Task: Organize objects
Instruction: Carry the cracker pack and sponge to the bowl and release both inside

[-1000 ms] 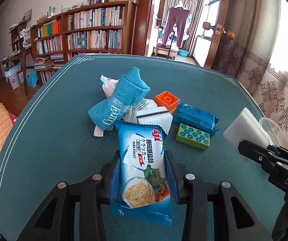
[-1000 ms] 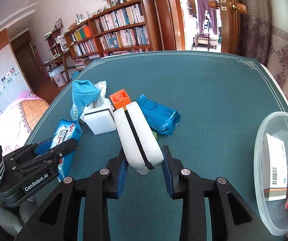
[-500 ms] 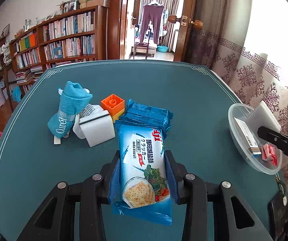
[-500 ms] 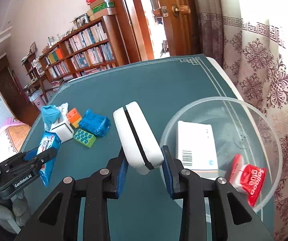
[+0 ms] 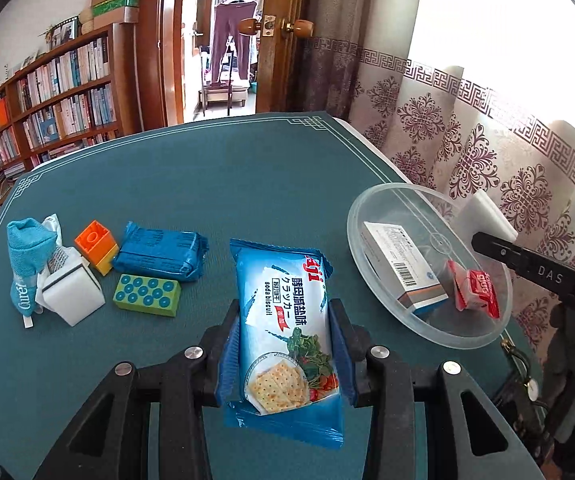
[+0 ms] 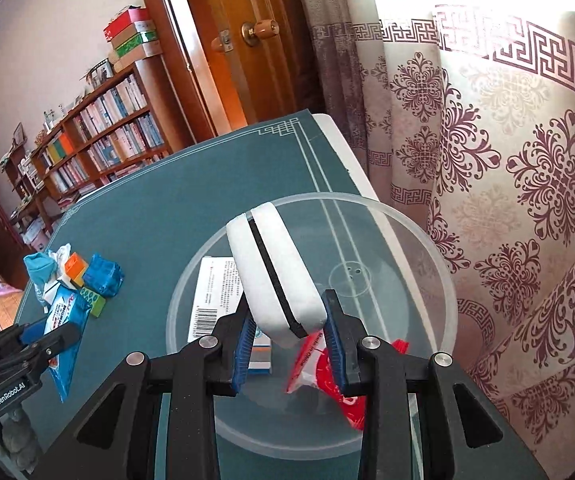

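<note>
From the left wrist, your left tongs were clamped on the cracker pack, held above the surface just short of the bowl. From the right wrist, your right tongs gripped the white sponge over that bowl; releasing it there looked like the next move, crackers after.

Background only. Bookshelf far ahead-left of the tongs, boxes stacked on top. Open wooden door straight ahead, purple garment hanging beyond it. Patterned curtain to the right, backlit.
</note>
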Tool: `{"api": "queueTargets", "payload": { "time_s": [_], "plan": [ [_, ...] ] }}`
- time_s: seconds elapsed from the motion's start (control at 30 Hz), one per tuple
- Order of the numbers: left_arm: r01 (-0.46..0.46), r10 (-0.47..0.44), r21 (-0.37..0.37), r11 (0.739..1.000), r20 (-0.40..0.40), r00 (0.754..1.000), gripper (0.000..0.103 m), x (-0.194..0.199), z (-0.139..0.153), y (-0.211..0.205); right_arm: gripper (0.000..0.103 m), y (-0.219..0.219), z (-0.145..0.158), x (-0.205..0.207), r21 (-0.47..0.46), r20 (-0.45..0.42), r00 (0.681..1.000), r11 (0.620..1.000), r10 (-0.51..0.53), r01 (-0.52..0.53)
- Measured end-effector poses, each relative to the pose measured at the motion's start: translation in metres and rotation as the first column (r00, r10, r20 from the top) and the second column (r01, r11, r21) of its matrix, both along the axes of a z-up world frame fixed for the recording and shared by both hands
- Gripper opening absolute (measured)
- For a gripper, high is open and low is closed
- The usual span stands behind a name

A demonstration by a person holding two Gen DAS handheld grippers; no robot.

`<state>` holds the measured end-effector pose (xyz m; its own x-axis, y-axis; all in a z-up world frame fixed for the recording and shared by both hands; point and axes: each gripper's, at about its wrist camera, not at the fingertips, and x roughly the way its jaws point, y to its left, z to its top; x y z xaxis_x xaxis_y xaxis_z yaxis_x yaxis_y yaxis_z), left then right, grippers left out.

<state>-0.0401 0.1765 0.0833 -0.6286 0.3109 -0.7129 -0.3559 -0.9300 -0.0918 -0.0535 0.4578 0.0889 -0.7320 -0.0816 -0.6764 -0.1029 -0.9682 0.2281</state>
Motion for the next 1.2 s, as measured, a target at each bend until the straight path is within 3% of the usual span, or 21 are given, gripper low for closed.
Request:
{"api": "queueTargets", "payload": {
  "time_s": [0.77, 1.2],
  "plan": [
    [0.195, -0.196, 0.026, 0.980, 0.033, 0.980, 0.043, -0.019, 0.005, 0.091, 0.039, 0.042, -0.016, -0.017, -0.061, 0.042, 0.997, 0.996, -0.063, 0.066],
    [0.221, -0.224, 0.049, 0.974, 0.067, 0.972, 0.043, -0.049, -0.004, 0.129, 0.039, 0.049, -0.020, -0.013, -0.069, 0.046, 0.996, 0.995, -0.070, 0.073]
  ]
}}
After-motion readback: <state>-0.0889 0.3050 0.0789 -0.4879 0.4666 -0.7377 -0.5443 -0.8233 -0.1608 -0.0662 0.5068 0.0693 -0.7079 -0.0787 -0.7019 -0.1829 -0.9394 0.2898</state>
